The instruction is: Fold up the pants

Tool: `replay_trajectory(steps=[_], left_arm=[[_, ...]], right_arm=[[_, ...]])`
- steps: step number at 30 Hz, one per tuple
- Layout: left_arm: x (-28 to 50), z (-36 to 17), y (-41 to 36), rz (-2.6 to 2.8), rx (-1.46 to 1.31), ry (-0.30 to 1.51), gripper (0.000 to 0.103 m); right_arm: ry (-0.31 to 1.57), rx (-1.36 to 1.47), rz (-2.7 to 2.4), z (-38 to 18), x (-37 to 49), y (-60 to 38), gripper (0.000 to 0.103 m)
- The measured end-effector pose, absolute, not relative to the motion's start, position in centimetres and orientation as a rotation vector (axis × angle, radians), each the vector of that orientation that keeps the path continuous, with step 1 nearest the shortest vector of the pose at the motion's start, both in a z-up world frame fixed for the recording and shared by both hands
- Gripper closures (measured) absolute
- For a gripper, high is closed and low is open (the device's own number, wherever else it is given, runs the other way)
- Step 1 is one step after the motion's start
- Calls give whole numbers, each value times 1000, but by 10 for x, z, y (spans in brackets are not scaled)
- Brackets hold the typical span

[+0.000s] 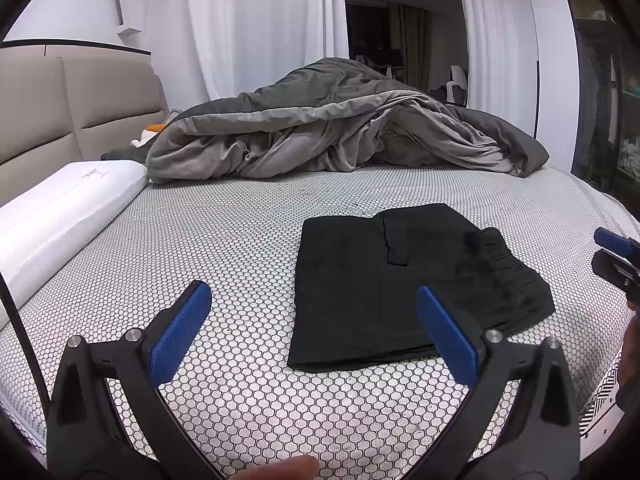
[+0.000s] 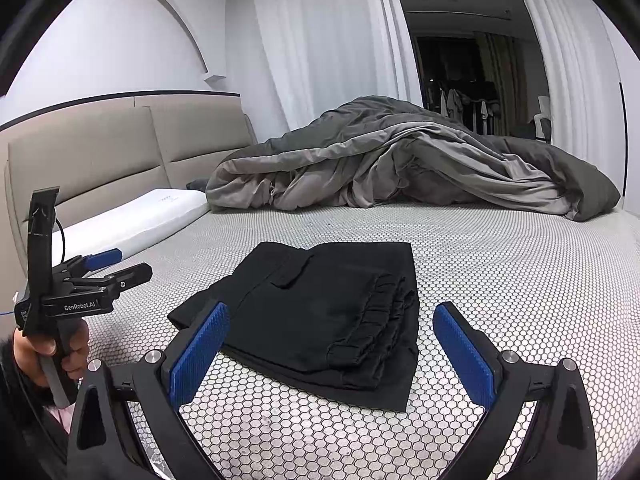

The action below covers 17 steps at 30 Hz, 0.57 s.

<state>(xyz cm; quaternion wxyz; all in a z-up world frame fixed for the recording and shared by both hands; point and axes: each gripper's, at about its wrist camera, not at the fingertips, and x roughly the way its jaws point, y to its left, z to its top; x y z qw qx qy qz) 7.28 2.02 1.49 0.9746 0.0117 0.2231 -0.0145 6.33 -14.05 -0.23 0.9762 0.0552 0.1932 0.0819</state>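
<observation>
The pants [image 2: 320, 316] lie folded on the bed [image 2: 500, 272], near the duvet [image 2: 400, 160]. Both the left hand-held gripper [image 1: 314, 332] and right hand-held gripper [image 2: 332, 354] hover spread and empty. Pressing the waistband flat would tidy the stack.

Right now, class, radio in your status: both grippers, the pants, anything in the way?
Left gripper open, empty; right gripper open, empty. Black pants folded flat on bed. Grey duvet heaped behind, clear of them.
</observation>
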Motion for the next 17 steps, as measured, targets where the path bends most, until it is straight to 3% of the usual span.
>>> replay_trajectory(steps=[17], left_arm=[[76, 14, 27, -46, 33, 448, 1]], right_arm=[[382, 107, 166, -2, 63, -143, 0]])
